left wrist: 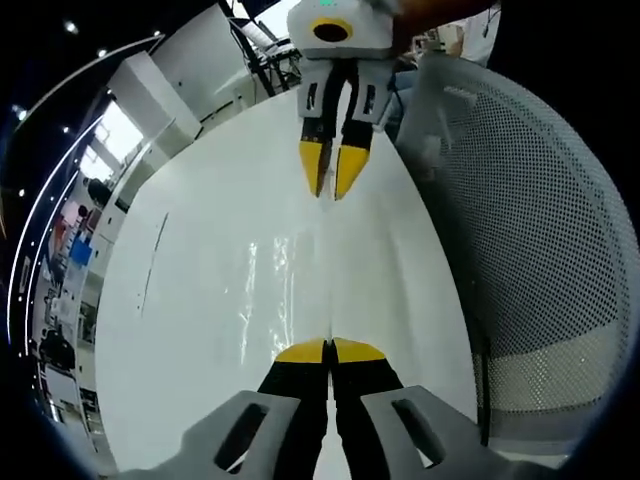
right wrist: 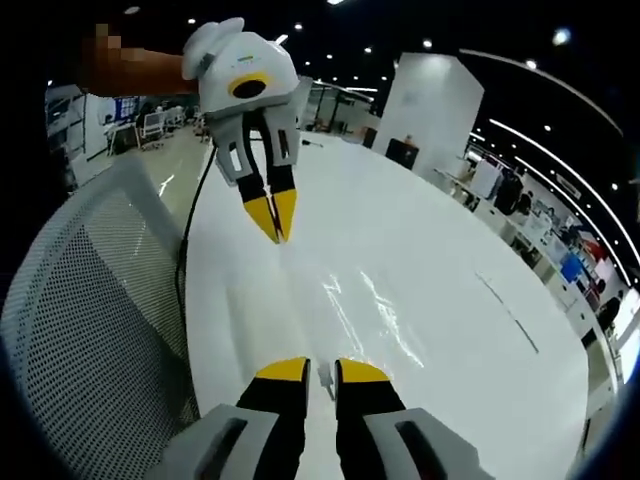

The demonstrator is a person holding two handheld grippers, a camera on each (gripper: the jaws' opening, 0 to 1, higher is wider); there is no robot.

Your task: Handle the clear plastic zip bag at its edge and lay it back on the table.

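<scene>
- The bag (left wrist: 285,290) lay stretched between both grippers, low over the table (left wrist: 190,330).
- Left gripper (left wrist: 330,348) pinched one edge; right gripper (right wrist: 322,370) sat slightly parted around the other.
- Releasing remained.

My left gripper (left wrist: 329,350) has yellow tips on black jaws; my right gripper (right wrist: 320,371) matches. The clear, glossy zip bag (left wrist: 290,290) lies on the white table (left wrist: 200,290). At frame right, a white mesh chair (left wrist: 530,230) is dotted with holes.
</scene>
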